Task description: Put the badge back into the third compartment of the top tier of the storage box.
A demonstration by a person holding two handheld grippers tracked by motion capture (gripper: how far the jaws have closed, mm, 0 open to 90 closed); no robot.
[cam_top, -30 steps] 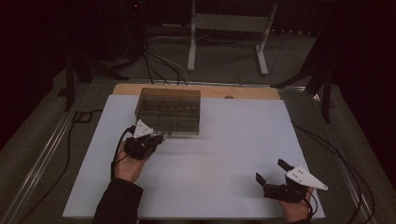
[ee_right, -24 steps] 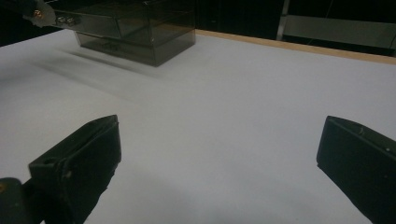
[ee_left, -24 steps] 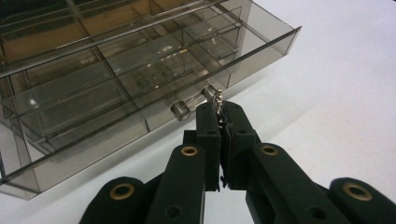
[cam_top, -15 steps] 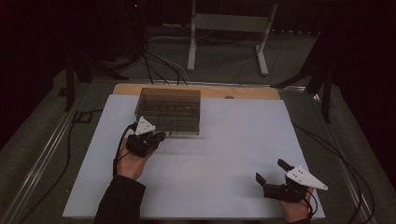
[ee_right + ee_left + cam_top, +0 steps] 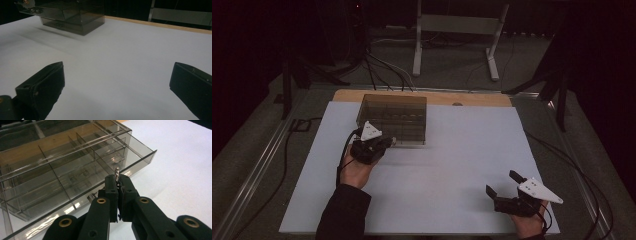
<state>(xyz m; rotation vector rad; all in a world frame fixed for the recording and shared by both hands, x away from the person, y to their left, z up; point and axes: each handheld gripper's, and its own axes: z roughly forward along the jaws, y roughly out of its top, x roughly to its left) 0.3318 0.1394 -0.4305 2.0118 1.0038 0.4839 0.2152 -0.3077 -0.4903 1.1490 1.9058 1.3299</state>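
A smoky clear compartment box stands at the back left of the white sheet. In the left gripper view its drawer is pulled out and shows several divided cells. My left gripper is at the box's front edge, shut on a small shiny metal piece that sticks up from between its tips, just over the drawer's front wall. My right gripper rests near the front right of the sheet, open, with nothing between its jaws. The box lies far off from it.
The white sheet covers most of the table, with a wooden strip along its back edge. Cables run along the left side. A metal stand rises behind the table in the dark.
My left gripper has edged forward and right, closer to the box's drawer, still holding the metal piece. The right gripper has stayed put.
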